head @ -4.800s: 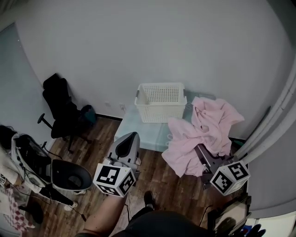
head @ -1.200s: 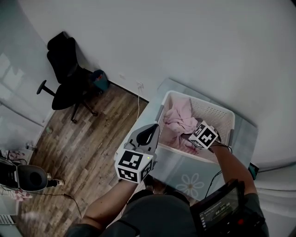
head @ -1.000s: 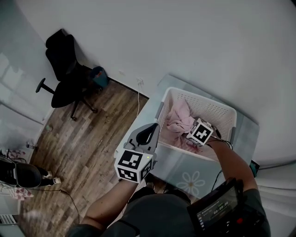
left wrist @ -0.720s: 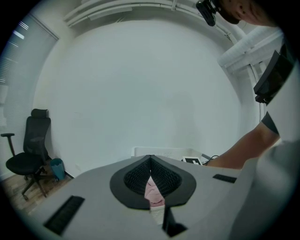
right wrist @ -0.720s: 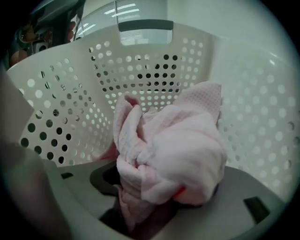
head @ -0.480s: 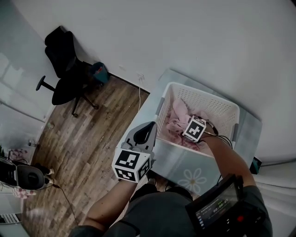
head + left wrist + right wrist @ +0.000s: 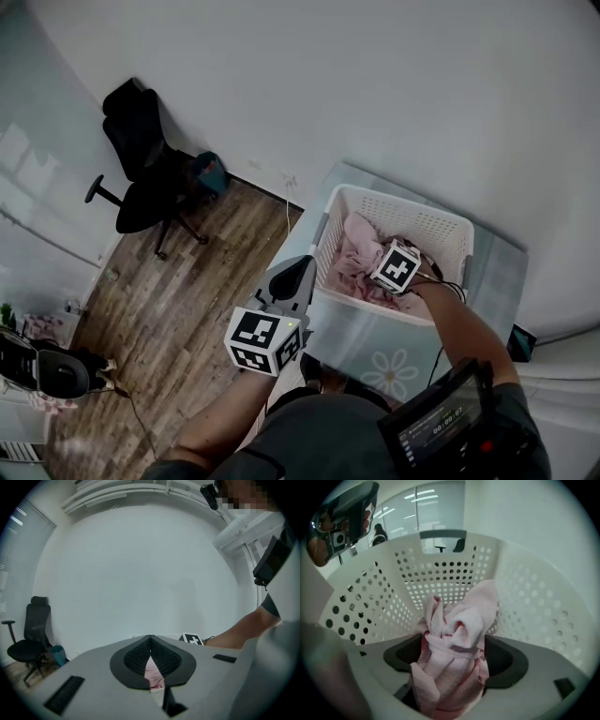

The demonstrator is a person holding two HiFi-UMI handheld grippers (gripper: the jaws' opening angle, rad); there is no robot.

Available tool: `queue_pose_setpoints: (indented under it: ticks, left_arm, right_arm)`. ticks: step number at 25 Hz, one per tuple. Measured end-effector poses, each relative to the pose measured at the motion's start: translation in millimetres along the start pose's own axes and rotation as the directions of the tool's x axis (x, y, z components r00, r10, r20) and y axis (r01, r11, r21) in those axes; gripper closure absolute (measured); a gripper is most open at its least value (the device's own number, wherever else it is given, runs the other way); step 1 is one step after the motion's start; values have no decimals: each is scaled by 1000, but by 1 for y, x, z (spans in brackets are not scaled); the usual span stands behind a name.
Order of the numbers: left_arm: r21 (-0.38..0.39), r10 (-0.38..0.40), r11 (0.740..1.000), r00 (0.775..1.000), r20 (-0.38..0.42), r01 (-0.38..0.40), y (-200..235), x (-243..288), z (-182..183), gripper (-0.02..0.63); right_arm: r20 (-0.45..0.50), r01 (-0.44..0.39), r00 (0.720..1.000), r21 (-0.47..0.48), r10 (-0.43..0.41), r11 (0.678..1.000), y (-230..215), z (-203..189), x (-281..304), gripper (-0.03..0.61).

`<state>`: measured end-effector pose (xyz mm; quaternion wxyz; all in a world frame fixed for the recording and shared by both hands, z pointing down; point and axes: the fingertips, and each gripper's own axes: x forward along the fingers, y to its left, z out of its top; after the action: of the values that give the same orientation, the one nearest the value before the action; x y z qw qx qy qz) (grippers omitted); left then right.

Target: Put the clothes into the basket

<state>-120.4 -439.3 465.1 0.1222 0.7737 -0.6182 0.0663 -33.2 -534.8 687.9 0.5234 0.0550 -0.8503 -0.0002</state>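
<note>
The white perforated basket (image 7: 395,193) stands on a glass table, with the pink clothes (image 7: 354,251) heaped inside it. My right gripper (image 7: 382,277) points steeply down into the basket. Its jaws have just been opening and now stand wide. In the right gripper view (image 7: 453,652), a bunched fold of pink cloth (image 7: 459,620) still lies loose between them, in front of the basket wall (image 7: 384,588). My left gripper (image 7: 302,267) hovers shut and empty by the basket's front left corner. The left gripper view (image 7: 150,638) shows pink cloth (image 7: 152,670) beyond its tips.
A black office chair (image 7: 141,178) and a teal bin (image 7: 211,172) stand on the wood floor at the left. The table (image 7: 394,361) has a flower print near its front edge. A device with a screen (image 7: 441,422) hangs at the person's chest.
The pink clothes, which hung from my right gripper beside the basket several seconds ago, are now inside it. Over the last second the right gripper has stayed low in the basket. The left has barely moved.
</note>
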Motion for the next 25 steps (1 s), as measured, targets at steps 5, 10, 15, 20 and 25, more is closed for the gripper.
queue_pose_setpoints:
  ticks: [5, 10, 15, 20, 25]
  left_arm:
    - [8, -8, 1000, 1000, 29, 8, -14, -3, 13, 611]
    - [1, -11, 1000, 998, 65, 11, -27, -1, 22, 611]
    - [31, -37, 999, 994, 99, 34, -35, -6, 40, 611]
    - [55, -69, 997, 989, 131, 62, -48, -6, 49, 611]
    - [120, -151, 984, 977, 151, 133, -59, -14, 63, 611]
  right_arm:
    - [138, 62, 988, 18, -64, 998, -11, 23, -59, 179]
    - [330, 154, 929, 64, -166, 986, -17, 44, -130, 179]
    - [493, 272, 816, 134, -302, 953, -13, 64, -214, 181]
    - [580, 318, 724, 200, -374, 927, 2, 65, -271, 181]
    - [615, 338, 628, 337, -477, 879, 16, 60, -318, 186]
